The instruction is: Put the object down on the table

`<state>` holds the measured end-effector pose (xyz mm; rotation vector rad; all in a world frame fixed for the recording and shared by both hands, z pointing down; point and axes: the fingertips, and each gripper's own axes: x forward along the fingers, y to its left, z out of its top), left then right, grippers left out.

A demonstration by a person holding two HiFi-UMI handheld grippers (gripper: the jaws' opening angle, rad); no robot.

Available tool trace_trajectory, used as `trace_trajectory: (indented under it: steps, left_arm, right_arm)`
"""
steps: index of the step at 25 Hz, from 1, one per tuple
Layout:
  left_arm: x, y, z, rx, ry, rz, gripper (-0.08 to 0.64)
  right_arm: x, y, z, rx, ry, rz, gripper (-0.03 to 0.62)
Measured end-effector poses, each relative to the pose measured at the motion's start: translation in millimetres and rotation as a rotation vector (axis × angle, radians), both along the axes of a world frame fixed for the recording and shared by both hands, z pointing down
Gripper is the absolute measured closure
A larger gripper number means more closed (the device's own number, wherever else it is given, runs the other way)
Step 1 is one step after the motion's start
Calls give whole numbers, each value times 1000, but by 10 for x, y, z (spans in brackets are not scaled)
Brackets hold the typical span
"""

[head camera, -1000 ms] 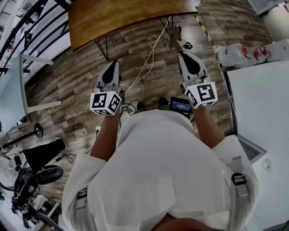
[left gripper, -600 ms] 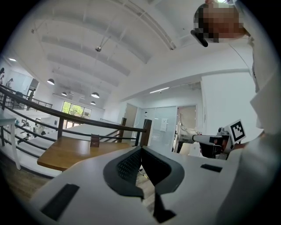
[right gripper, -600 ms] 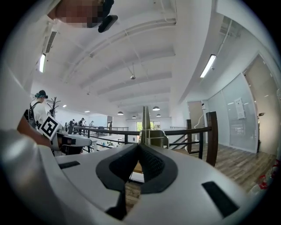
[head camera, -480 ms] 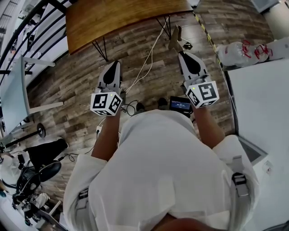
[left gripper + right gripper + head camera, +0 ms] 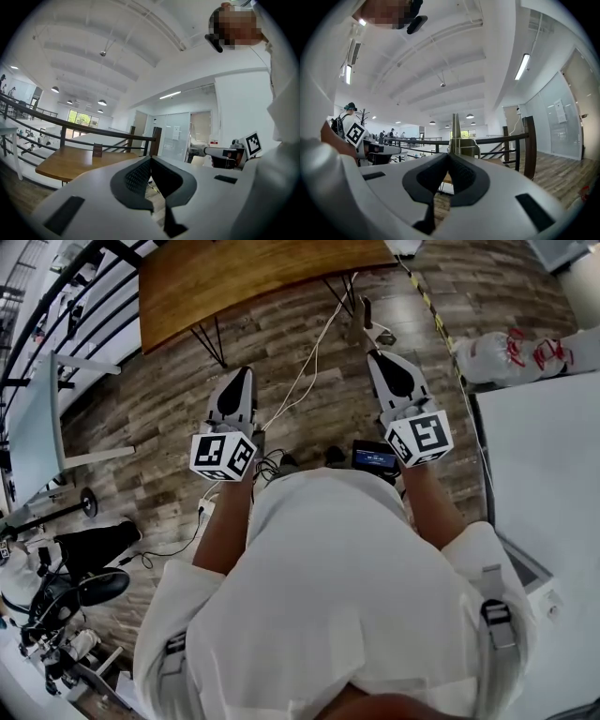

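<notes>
I stand over a wood-plank floor with both grippers held out in front of my body. My right gripper [image 5: 373,349] is shut on a slim metal object [image 5: 365,321] that sticks out past its tips; in the right gripper view the object [image 5: 454,133] stands upright as a narrow brass-coloured blade with a small spring. My left gripper [image 5: 235,377] is shut with nothing in it, its jaws meeting [image 5: 150,160]. A brown wooden table [image 5: 246,276] lies ahead of both grippers, and it shows beyond the left jaws [image 5: 70,161].
A white table [image 5: 548,474] runs along my right, with a tied plastic bag [image 5: 499,352] on the floor beside it. White cables [image 5: 302,381] trail across the floor between the grippers. A black railing [image 5: 56,306], a grey desk [image 5: 36,432] and a chair [image 5: 89,563] stand at the left.
The head view has shifted slightly. Both grippers stay about where they were, the right one still shut on the metal object.
</notes>
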<state>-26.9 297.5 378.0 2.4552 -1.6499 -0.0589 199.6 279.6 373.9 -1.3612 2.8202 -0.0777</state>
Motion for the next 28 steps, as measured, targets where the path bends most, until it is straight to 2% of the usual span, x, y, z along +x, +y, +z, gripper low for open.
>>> trace_trajectory:
  steps: [4,9,17,23,28]
  left_arm:
    - [111,34,4,0,-9,-1,543]
    - [77,9,81,-25,-3,-10,543]
    - [145,-403,201,-29,76,-1,543]
    - [231,-992,270,-34,113,24,543]
    - [103,-1546,338,-48,125,25,543]
  right_arm:
    - [138,10,59,-5,-8,2,563]
    - [228,-8,116,-14,-21,24,563]
    - [435,-206,242,-38,2,64,563]
    - [623,-705,225,-49,37,109,563]
    - [411,-1332,176,-51,37,95,563]
